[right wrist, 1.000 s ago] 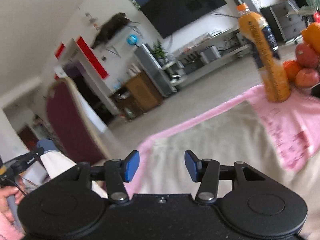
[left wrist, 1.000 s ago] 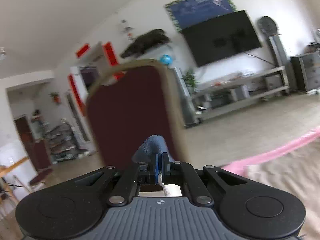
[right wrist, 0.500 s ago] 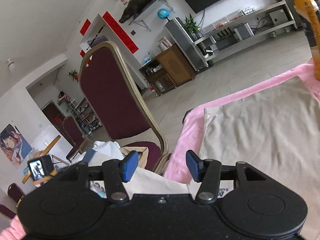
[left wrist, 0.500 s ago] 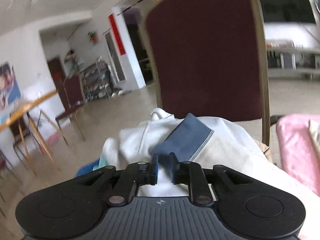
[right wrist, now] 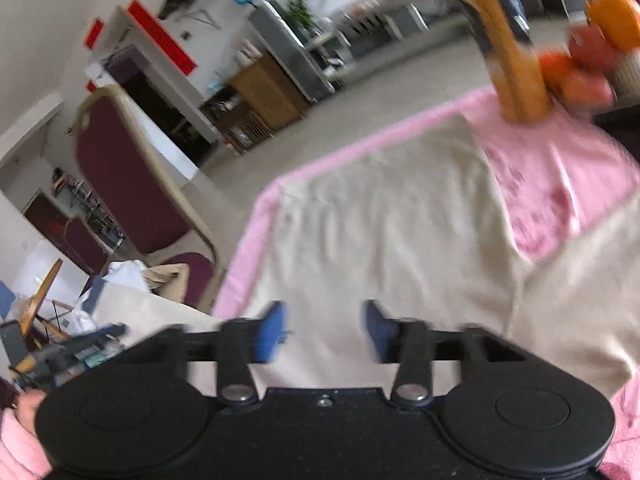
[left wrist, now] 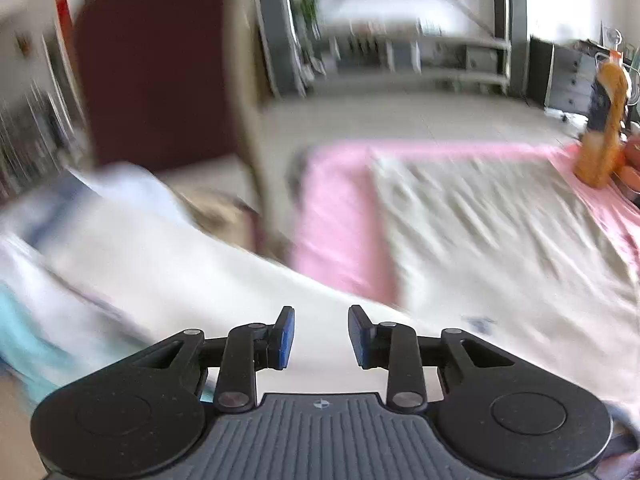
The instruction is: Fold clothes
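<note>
A beige garment (right wrist: 380,240) lies spread on the pink tablecloth (right wrist: 560,168), with one part turned up at the right. My right gripper (right wrist: 324,336) hovers just above its near part. Its jaws are closing, still apart, and pinch nothing. The left wrist view is blurred by motion. My left gripper (left wrist: 322,336) is over pale cloth (left wrist: 180,264) that runs from the chair's pile towards the beige garment (left wrist: 500,240). Its jaws are opening with nothing between them. A pile of white and blue clothes (right wrist: 128,276) rests on the chair seat.
A maroon chair (right wrist: 132,184) with a tan frame stands at the table's left edge. An orange drink bottle (right wrist: 516,60) and fruit (right wrist: 592,52) stand at the table's far right. A hand (right wrist: 28,404) in a pink sleeve shows at the lower left.
My left gripper let go of the blue-edged cloth on the chair's pile, swung right towards the table and dropped lower, jaws parting. My right gripper swung back over the beige garment, jaws narrower.
</note>
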Tool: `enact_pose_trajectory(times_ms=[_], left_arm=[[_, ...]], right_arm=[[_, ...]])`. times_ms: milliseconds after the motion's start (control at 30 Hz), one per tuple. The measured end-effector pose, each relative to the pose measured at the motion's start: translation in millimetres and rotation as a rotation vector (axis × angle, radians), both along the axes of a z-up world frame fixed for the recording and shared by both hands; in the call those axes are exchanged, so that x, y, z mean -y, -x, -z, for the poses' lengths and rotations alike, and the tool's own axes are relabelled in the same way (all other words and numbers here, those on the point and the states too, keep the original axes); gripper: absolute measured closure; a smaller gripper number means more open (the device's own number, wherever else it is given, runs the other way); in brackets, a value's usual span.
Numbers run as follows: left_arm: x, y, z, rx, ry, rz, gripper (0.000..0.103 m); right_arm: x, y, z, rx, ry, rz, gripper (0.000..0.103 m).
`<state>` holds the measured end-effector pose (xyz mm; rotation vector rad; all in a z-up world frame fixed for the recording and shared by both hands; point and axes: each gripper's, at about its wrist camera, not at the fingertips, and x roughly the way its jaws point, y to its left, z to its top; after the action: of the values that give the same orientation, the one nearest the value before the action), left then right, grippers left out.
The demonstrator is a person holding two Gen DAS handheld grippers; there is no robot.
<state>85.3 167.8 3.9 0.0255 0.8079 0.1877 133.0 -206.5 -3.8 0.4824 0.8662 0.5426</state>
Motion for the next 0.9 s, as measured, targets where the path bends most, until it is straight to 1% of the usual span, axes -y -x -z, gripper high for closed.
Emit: enact_pose_trajectory(times_ms=[33,67,133,167,200,267,333,400,500,600,700,800,900], left_arm=[[8,-12,16,-0.031,0.065,-0.003,0.073],[12,-22,28,-0.042,0.120,-0.006,0.073],[24,-38,45,-0.048,0.195,-0.016,0.075],[26,-42,54,-0.050,0.212,-0.018,0.077],[26,-47,60,-0.063,0.218,-0.015,0.077],[25,-55,73,-0.087,0.237,-0.027,0.077],[14,-57,81,-0.116,0.246,-0.081,0.077],[3,-55,87,-0.138,0.243,-0.139,0.079],[-11,-44,84,-0.143,0.282,-0.212,0.080],[-17,-30,81,-0.150,0.275,-0.249,0.083],[-15,-15,81,-0.166,0.225,-0.228,0.083],[-11,-4,80,-0.190,0.161,-0.195,0.082],[-3,11,79,-0.222,0.083,-0.161,0.081]], right_arm=[[6,-4,13,-0.029,-0.010,0.018,0.077],[11,-7,27,-0.063,-0.018,0.037,0.077],[18,-12,51,-0.164,0.006,0.082,0.077],[21,-13,59,-0.201,0.021,0.107,0.077],[23,-15,66,-0.231,0.032,0.129,0.076],[26,-19,73,-0.244,0.038,0.161,0.076],[29,-23,81,-0.252,0.053,0.199,0.075],[32,-28,92,-0.286,0.084,0.239,0.075],[40,-30,102,-0.309,0.097,0.295,0.077],[48,-28,103,-0.304,0.079,0.305,0.078],[52,-20,104,-0.293,0.078,0.309,0.078],[50,-12,100,-0.283,0.124,0.280,0.077],[44,3,94,-0.272,0.204,0.220,0.076]])
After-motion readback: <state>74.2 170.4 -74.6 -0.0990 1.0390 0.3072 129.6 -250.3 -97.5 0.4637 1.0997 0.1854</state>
